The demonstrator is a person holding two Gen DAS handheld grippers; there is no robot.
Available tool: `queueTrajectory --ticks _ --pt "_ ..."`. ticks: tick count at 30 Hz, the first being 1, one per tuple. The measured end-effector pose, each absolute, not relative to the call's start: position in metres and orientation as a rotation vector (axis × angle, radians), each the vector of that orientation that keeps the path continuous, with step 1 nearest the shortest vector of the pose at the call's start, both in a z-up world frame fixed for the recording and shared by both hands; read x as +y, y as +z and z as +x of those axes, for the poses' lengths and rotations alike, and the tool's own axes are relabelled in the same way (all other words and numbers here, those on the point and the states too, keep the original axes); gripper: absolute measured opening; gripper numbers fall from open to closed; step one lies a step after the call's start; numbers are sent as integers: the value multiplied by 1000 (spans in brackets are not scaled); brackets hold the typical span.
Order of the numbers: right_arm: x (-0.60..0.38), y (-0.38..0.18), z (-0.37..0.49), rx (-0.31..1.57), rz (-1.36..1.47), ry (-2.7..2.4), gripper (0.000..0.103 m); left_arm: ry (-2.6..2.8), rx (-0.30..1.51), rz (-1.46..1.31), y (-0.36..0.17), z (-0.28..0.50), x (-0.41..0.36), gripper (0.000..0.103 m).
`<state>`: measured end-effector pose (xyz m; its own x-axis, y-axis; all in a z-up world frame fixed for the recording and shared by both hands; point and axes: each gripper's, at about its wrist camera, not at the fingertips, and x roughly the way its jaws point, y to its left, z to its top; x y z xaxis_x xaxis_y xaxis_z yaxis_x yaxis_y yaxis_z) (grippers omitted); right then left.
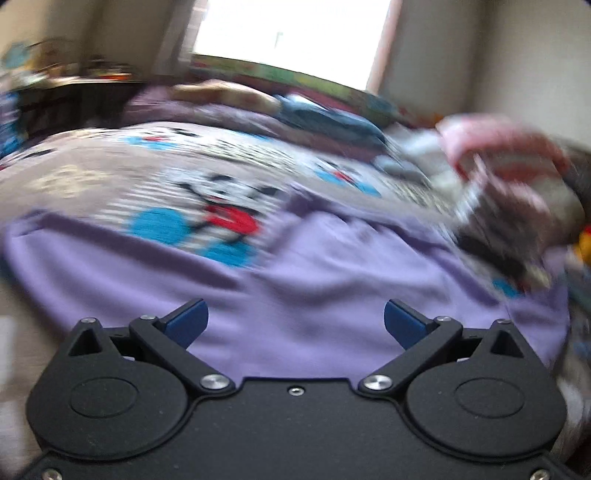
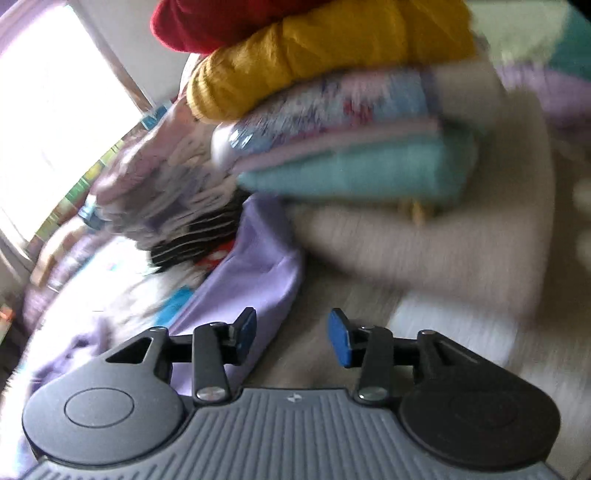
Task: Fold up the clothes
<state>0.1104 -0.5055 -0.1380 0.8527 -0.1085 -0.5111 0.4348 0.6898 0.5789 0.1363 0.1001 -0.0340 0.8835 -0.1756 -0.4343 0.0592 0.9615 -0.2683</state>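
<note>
Nearest the left wrist camera, the left gripper (image 1: 296, 323) hangs with its jaws spread wide and nothing between them; its blue pads (image 1: 188, 322) frame a stretch of smooth lilac cloth. That cloth is the purple garment (image 1: 303, 291), lying flat on the bed (image 1: 74, 173) and filling the view from 9 o'clock across to 3 o'clock. Its fabric looks soft and plain, with a few shallow creases, and motion blur smears its edges. Beyond it, toward 12 o'clock, the bed cover shows a cartoon print (image 1: 218, 210) of a white face with a red mouth and blue spots. At 2 o'clock sits a blurred heap of pink-and-white clothes (image 1: 509, 166), and a bright window (image 1: 291, 33) fills the top.

Seen from the right wrist camera, the right gripper (image 2: 292, 338) also has its jaws parted and empty, above the bed surface. An edge of the purple garment (image 2: 255, 266) runs from 8 o'clock up toward the centre, bunched into a fold just left of the jaws. At 12 o'clock rises a stack of folded clothes (image 2: 332, 110): red on top, then mustard yellow, a patterned pale piece, and teal at the bottom.
</note>
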Motion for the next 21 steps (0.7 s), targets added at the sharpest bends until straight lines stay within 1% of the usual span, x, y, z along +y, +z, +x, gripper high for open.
queueTrajectory --ticks 2,4,8,9,10,12,15,21 --pt "-485 -145 97 446 825 -258 48 -61 477 -373 -34 131 135 102" --pt "-462 -152 86 441 862 -197 52 -2 488 -522 -38 127 174 102" --pt "-420 -161 71 469 876 -82 54 36 553 -862 -68 124 235 100" --pt "-412 -161 70 478 890 -55 55 41 553 -896 -72 123 241 95" --pt "-406 -160 71 487 911 -24 56 46 552 -925 -76 122 246 92" --pt "-395 -161 73 506 919 25 56 72 532 -932 -76 128 255 91" --pt "-381 -163 76 516 887 38 56 110 502 -942 -75 138 269 90" --pt "-381 -166 81 492 913 39 55 166 445 -987 -78 152 289 90"
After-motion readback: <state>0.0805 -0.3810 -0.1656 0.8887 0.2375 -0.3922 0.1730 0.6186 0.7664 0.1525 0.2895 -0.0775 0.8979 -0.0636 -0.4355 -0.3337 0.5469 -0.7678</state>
